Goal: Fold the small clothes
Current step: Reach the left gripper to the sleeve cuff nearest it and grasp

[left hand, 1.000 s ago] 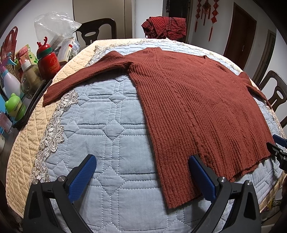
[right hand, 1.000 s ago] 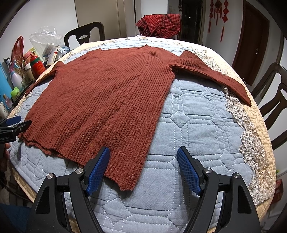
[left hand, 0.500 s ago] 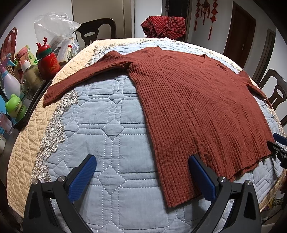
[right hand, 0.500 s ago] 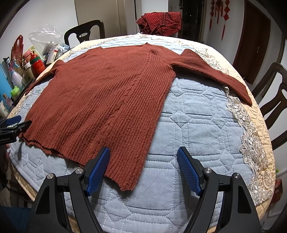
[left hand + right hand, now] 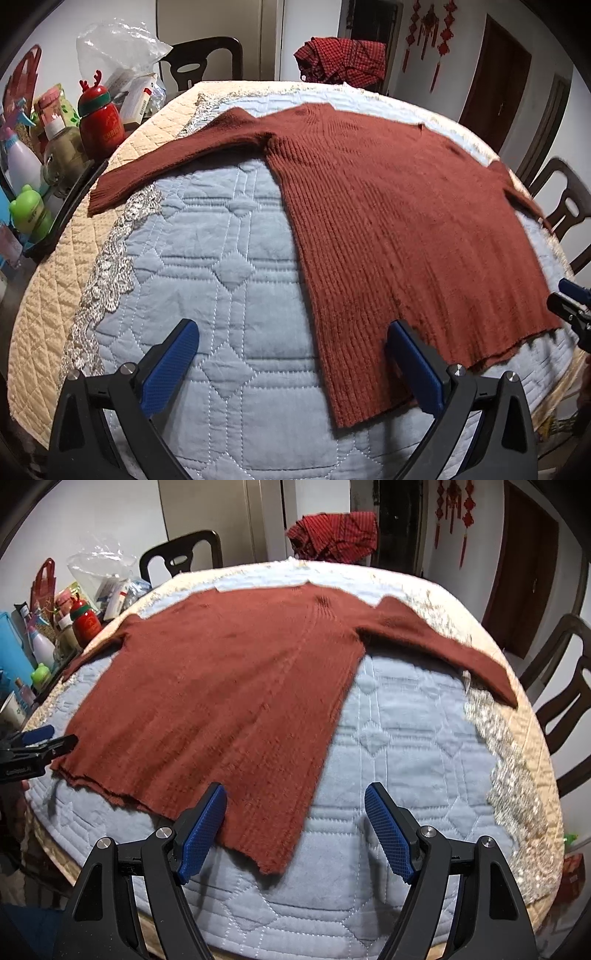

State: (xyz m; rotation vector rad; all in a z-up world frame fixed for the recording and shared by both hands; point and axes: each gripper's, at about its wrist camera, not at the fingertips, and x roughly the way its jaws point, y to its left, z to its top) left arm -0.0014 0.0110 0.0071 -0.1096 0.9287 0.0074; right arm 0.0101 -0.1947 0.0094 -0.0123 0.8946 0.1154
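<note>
A rust-brown ribbed sweater (image 5: 388,221) lies flat on the blue quilted table cover (image 5: 207,266), sleeves spread out to both sides. It also shows in the right wrist view (image 5: 229,701). My left gripper (image 5: 291,354) is open and empty, hovering over the sweater's near left hem corner. My right gripper (image 5: 295,819) is open and empty, hovering over the near right hem corner. Each gripper shows at the edge of the other's view, the right one (image 5: 572,310) and the left one (image 5: 33,746).
Bottles, a red reindeer flask (image 5: 99,118) and a plastic bag crowd a tray at the table's left edge. A red checked garment (image 5: 340,62) lies at the far edge. Dark chairs (image 5: 565,686) stand around the table.
Both grippers have shifted slightly forward and the views are a little blurred. The sweater has not moved. Both grippers stay open.
</note>
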